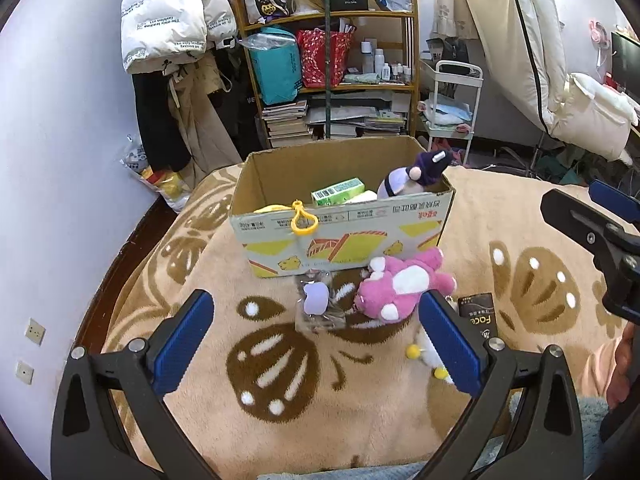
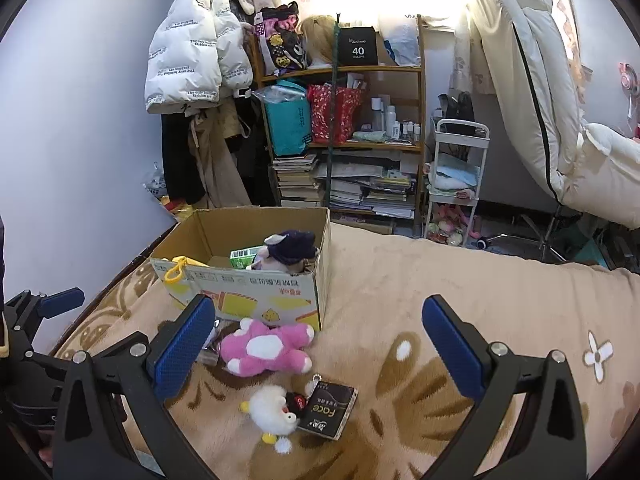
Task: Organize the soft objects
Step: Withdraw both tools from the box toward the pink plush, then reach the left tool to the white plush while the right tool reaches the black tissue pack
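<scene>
A cardboard box [image 1: 344,236] [image 2: 244,288] stands on the beige blanket. It holds a purple-hatted plush [image 1: 416,174] [image 2: 286,250], a green carton [image 1: 338,191] and a yellow toy with a yellow clip [image 1: 302,220] hanging over its rim. In front of it lie a pink plush [image 1: 400,286] [image 2: 266,346], a small purple item in clear wrap [image 1: 318,302], a white plush chick [image 2: 274,408] and a black pack [image 2: 330,408]. My left gripper [image 1: 316,344] is open and empty, above the blanket near the pink plush. My right gripper [image 2: 318,350] is open and empty.
The blanket [image 2: 420,300] covers a bed. A wooden shelf [image 1: 332,60] with bags and books, hanging coats [image 1: 176,28] and a white cart [image 1: 452,108] stand behind. The right gripper's body [image 1: 600,232] shows at the right of the left wrist view.
</scene>
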